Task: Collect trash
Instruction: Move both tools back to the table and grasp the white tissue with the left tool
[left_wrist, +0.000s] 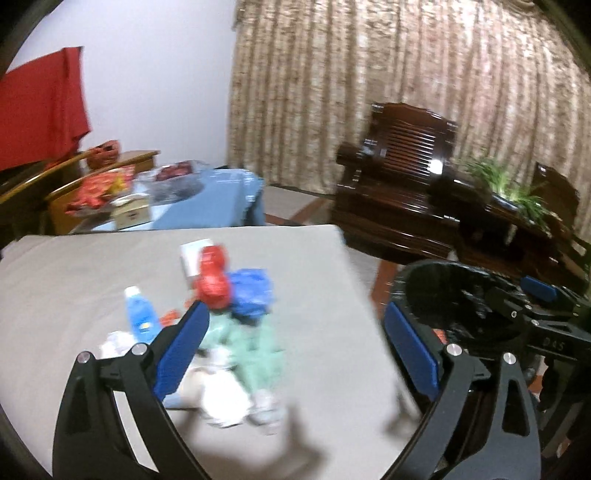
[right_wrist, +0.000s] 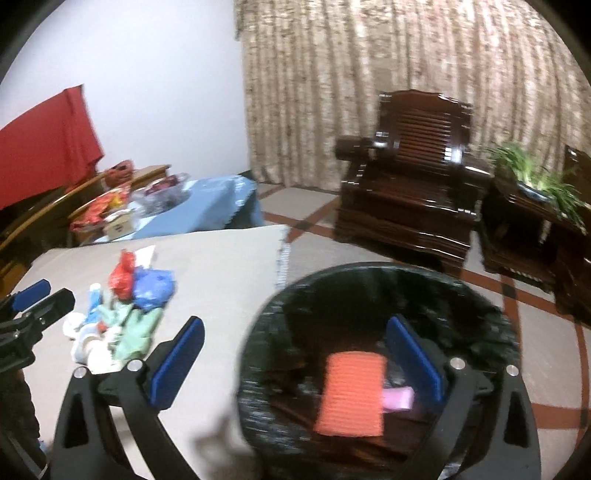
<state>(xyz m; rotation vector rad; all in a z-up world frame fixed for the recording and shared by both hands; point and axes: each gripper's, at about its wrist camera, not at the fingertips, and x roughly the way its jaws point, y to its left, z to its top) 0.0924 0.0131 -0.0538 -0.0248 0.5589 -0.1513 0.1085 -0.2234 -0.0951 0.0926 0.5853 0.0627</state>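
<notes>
A trash pile lies on the beige table (left_wrist: 303, 369): a red bag (left_wrist: 212, 280), a blue bag (left_wrist: 251, 295), a blue bottle (left_wrist: 140, 317), green crumpled plastic (left_wrist: 255, 350) and white tissue (left_wrist: 225, 398). My left gripper (left_wrist: 295, 354) is open and empty, just above the pile. My right gripper (right_wrist: 293, 358) is open and empty over the black-lined bin (right_wrist: 376, 280), where an orange packet (right_wrist: 351, 395) and a pink item (right_wrist: 399, 398) lie. The pile also shows in the right wrist view (right_wrist: 125, 314). The right gripper shows at the bin in the left wrist view (left_wrist: 535, 310).
The bin (left_wrist: 443, 291) stands off the table's right edge. A dark wooden armchair (right_wrist: 410, 184) and a side table with a plant (right_wrist: 535, 184) stand behind it. A cluttered blue-covered table (left_wrist: 207, 199) is at the back left.
</notes>
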